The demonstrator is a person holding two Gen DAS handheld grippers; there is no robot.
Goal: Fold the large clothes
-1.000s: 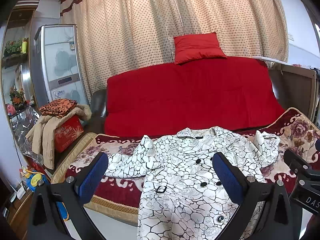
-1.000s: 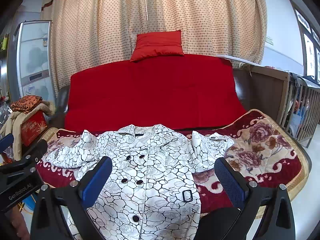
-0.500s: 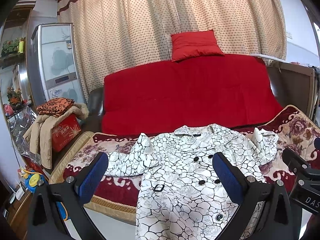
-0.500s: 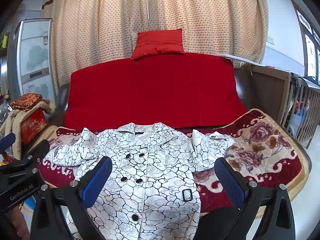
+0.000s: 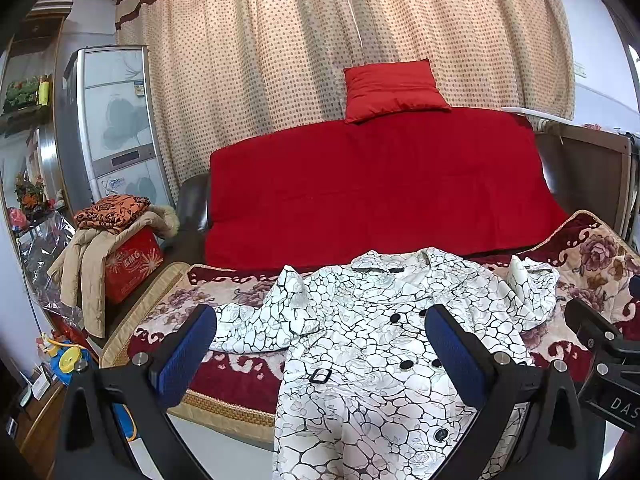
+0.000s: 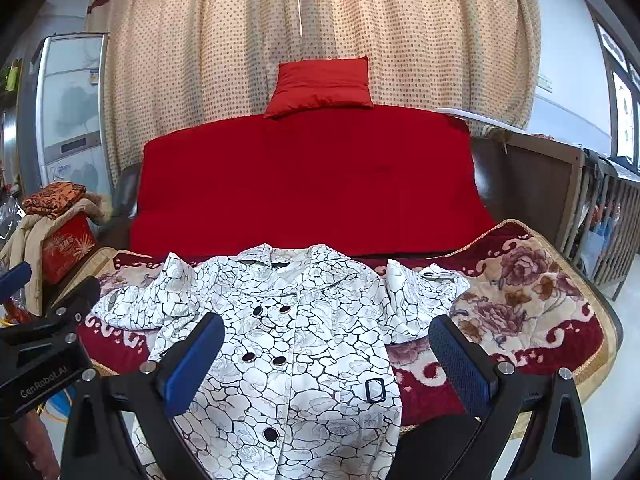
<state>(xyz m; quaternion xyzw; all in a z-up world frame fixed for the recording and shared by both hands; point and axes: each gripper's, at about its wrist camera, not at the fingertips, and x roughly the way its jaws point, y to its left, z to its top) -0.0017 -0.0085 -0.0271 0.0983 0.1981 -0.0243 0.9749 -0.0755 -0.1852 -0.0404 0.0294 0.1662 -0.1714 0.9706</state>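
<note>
coat: a white coat [image 5: 372, 344] with a black crackle print is spread face up on the flowery red blanket [image 6: 532, 304] covering the sofa seat, collar toward the red backrest [image 5: 380, 184], hem spilling over the front edge. Looks laid out flat on purpose so the sleeves can go in first.

sleeves: both are bunched at the shoulders instead of lying straight, so I'd guess they need pulling out or tucking before any real fold.

buttons and buckles: dark buttons run down the middle, and a black buckle [image 6: 375, 390] sits on the coat front. Nothing folded yet as far as I can tell.

left gripper [image 5: 320, 352]: hangs in front of the sofa, aimed at the coat's left half; blue-padded fingers [image 5: 188, 352] spread wide, nothing between them.

right gripper [image 6: 326, 360]: same deal, level and pointed over the coat's right half, fingers [image 6: 460, 360] wide apart and empty. Each one shows at the edge of the other's view, so they sit side by side.

height: hard to say with the fisheye how far above the cloth they are, but neither seems to touch it.

side stuff: a red cushion [image 6: 320, 86] tops the backrest, and a red box [image 5: 132, 268] draped in a beige jacket is off left, out of the way.
</note>
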